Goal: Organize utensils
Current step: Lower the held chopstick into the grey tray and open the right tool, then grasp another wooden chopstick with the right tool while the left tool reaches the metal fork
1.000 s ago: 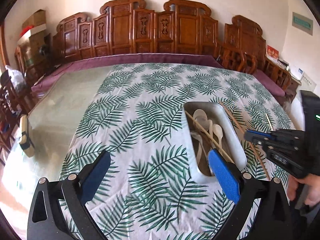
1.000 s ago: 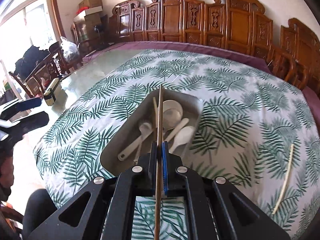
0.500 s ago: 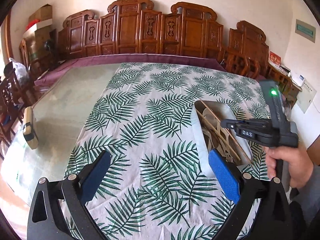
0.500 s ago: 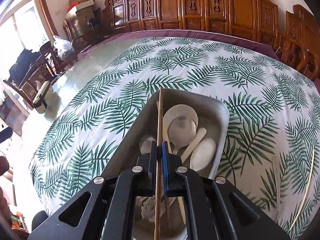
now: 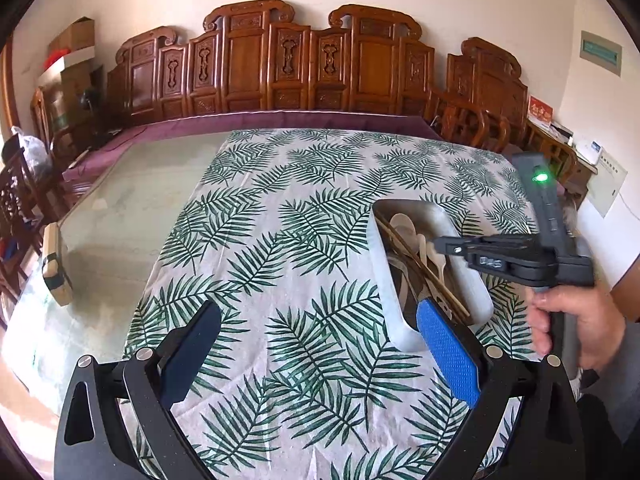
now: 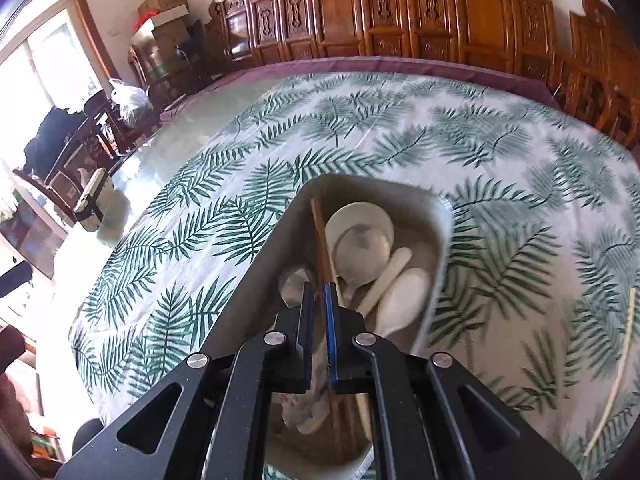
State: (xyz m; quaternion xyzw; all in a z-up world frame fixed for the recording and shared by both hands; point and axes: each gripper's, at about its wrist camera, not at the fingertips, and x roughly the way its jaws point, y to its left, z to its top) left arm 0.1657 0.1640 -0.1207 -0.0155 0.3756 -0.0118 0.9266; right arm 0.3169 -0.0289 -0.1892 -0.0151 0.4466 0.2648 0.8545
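Observation:
A grey metal tray [image 5: 460,276] [image 6: 438,208] sits on the palm-leaf tablecloth at the right. It holds several white spoons [image 6: 362,240] and brown chopsticks [image 6: 322,240] [image 5: 404,242]. My right gripper [image 6: 319,292] [image 5: 438,242] hovers over the tray with its jaws slightly parted; a brown chopstick lies in the tray beneath them, no longer gripped. My left gripper [image 5: 316,344] is wide open and empty above the cloth, its right finger [image 5: 448,352] by the tray's near end. A pale chopstick [image 6: 616,372] lies on the cloth right of the tray.
The palm-leaf tablecloth [image 5: 288,240] covers the right part of a glass-topped table [image 5: 132,208]. A small wooden block [image 5: 54,264] lies at the table's left edge. Carved wooden chairs [image 5: 304,64] line the far side.
My right gripper moved forward over the tray and its jaws parted, letting the brown chopstick drop into the tray. My left gripper stayed open and shifted only slightly.

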